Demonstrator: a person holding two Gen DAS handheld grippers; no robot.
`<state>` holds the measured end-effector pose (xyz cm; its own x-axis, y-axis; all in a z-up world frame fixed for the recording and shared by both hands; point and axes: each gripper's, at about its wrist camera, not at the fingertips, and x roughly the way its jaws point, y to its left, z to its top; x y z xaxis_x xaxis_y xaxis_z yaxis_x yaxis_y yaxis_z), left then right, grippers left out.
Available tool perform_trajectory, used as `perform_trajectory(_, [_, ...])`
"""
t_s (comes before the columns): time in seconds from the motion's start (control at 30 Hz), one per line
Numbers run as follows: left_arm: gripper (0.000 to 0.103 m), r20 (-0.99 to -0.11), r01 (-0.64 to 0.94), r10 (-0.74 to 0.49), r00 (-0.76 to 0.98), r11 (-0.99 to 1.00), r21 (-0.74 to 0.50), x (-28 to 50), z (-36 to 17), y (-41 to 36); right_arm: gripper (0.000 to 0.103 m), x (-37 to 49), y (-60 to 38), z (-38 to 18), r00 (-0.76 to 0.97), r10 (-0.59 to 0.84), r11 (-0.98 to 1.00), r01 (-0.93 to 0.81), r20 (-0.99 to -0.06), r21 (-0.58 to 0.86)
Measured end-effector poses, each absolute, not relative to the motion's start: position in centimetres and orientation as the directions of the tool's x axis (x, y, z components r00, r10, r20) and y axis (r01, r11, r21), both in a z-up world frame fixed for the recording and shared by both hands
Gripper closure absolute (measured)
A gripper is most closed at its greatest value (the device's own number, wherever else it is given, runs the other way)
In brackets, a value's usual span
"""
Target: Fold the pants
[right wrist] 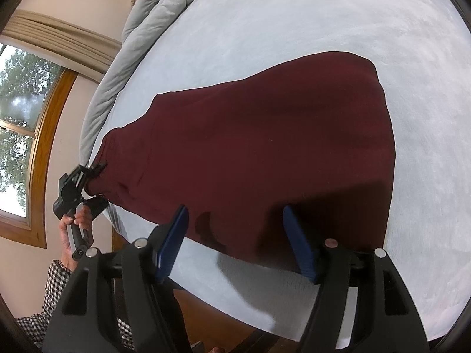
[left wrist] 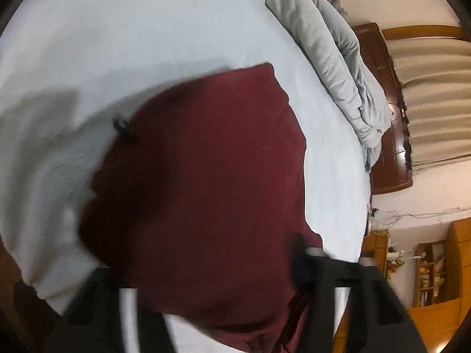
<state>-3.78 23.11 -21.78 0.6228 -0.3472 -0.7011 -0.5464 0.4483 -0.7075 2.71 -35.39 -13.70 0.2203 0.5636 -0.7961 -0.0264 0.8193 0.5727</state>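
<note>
Maroon sweatpants (right wrist: 265,147) lie flat on the pale blue fleece bedsheet (right wrist: 323,29). My left gripper (right wrist: 95,173) pinches their waistband corner at the left. My right gripper (right wrist: 235,244) hovers wide open over the near edge, holding nothing.

Left view motion-blurred; window (right wrist: 17,123) daylight; fisheye edges warped.
</note>
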Motion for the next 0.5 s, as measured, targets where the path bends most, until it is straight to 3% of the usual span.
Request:
perform_trajectory(0.07, [0.073,-0.702,-0.553,-0.346,0.623,0.44,-0.707,-4.1,-21.9,23.2,0.036,2.7,-35.4,-13.7,0.221,0.566,0.818,-0.026,-0.795,0.575])
perform_trajectory(0.2, [0.078,-0.674,-0.537,-0.337,0.657,0.418,-0.732,-4.6,-21.1,23.0,0.036,2.5,-35.6,-13.4,0.229,0.571,0.813,-0.023,-0.789,0.582])
perform_trajectory(0.5, [0.078,-0.627,-0.32,-0.302,0.718,0.657,-0.683,-2.4,-12.2,16.7,0.033,1.2,-39.1,-10.2,0.337,0.566,0.8,-0.002,-0.752,0.6])
